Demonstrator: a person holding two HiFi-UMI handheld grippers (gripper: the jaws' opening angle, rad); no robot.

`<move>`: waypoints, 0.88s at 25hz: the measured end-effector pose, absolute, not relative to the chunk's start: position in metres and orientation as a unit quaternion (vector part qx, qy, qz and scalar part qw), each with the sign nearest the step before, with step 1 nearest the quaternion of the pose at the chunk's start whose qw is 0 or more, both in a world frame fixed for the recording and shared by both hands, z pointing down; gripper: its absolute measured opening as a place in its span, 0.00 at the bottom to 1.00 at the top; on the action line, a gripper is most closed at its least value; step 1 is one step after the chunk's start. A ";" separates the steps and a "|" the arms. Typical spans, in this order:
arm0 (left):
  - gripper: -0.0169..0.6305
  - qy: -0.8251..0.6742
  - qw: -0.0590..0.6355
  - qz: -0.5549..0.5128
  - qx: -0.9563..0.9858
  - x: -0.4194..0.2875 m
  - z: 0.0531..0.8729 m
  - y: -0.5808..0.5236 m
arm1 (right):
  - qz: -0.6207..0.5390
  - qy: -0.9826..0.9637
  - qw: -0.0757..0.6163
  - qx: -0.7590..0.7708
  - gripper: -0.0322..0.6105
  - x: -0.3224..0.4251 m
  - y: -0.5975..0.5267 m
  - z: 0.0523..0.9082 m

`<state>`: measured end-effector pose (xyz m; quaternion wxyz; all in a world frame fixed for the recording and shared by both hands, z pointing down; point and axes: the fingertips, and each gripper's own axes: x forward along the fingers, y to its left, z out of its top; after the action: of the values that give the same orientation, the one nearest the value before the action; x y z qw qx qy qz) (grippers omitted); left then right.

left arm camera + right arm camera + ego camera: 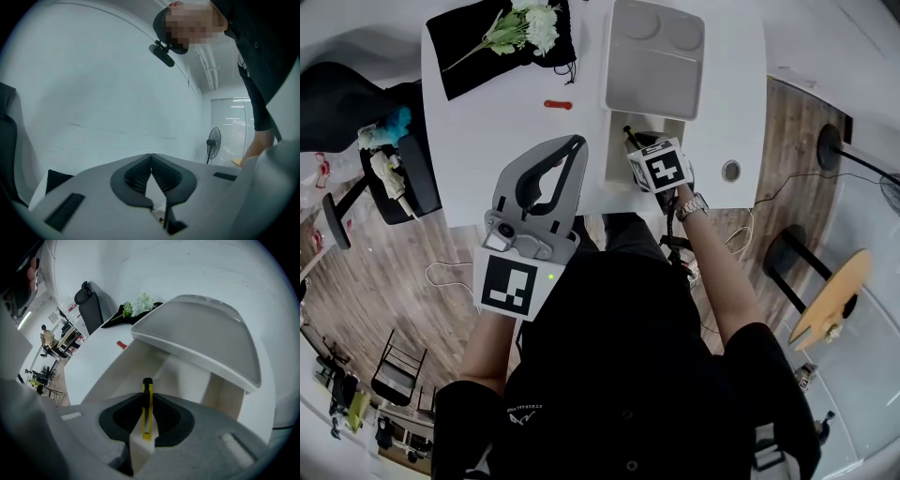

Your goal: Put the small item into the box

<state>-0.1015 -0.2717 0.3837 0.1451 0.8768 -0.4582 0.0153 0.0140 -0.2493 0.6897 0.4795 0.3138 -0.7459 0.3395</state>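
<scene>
A person stands at a white tabletop [478, 131] with a grey tool in each hand. The right tool [147, 401] is clamped on a knife [147, 416], a slim yellow plastic cutter with a black tip, gripped edge-on between ribbed black pads and poking out forward. It hovers at the mouth of the box [140, 364], a smooth, pale, rectangular container whose rounded, matte grey lid [201, 338] stands raised behind the opening. The knife appears to be over the opening and not yet set down inside. To do this step well, the tool should probably dip lower between the box walls, clear of the lid's edge, then part its jaws gently so the hard, light knife lands flat rather than bouncing out. The left tool [151, 158] is raised away from the tabletop, jaws pressed together with nothing between them. A small red thing [558, 104] and white flowers [530, 26] on black cloth [469, 52] lie well apart from the box
</scene>
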 end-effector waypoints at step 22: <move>0.03 -0.465 0.127 0.005 0.876 -0.103 0.372 -0.256 | 0.333 -0.762 0.424 0.358 0.16 0.021 -0.256 0.655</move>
<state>-0.1028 -0.2555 0.3723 0.1270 0.8759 -0.4655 0.0045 0.0212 -0.2556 0.6552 0.4237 0.3581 -0.7625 0.3330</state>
